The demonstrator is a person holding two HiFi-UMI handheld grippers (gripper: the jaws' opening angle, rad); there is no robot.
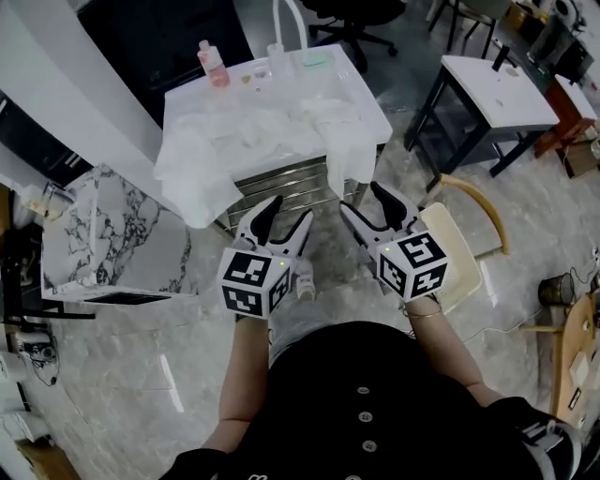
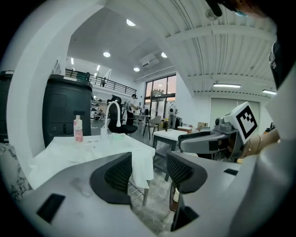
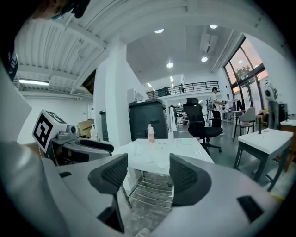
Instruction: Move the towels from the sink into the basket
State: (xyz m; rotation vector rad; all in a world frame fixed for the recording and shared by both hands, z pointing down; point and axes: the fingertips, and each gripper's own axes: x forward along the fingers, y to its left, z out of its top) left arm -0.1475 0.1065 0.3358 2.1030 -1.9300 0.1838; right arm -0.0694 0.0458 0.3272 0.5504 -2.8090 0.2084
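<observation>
White towels (image 1: 253,131) lie heaped in the white sink top (image 1: 370,108), and one hangs over its front left corner (image 1: 192,183). A cream basket (image 1: 464,253) with a curved wooden handle stands on the floor at the right, partly hidden behind my right gripper (image 1: 364,199). Both that gripper and the left gripper (image 1: 286,216) hover open and empty in front of the sink, short of the towels. In the left gripper view the draped towel (image 2: 138,162) shows beyond the parted jaws. The right gripper view has the towels (image 3: 152,155) ahead of its own jaws.
On the sink's back edge are a pink bottle (image 1: 214,64) and a faucet (image 1: 286,23). A wire rack (image 1: 281,183) sits under the sink. A marble cabinet (image 1: 112,239) stands to the left, a white side table (image 1: 497,89) to the right, an office chair (image 1: 356,19) behind.
</observation>
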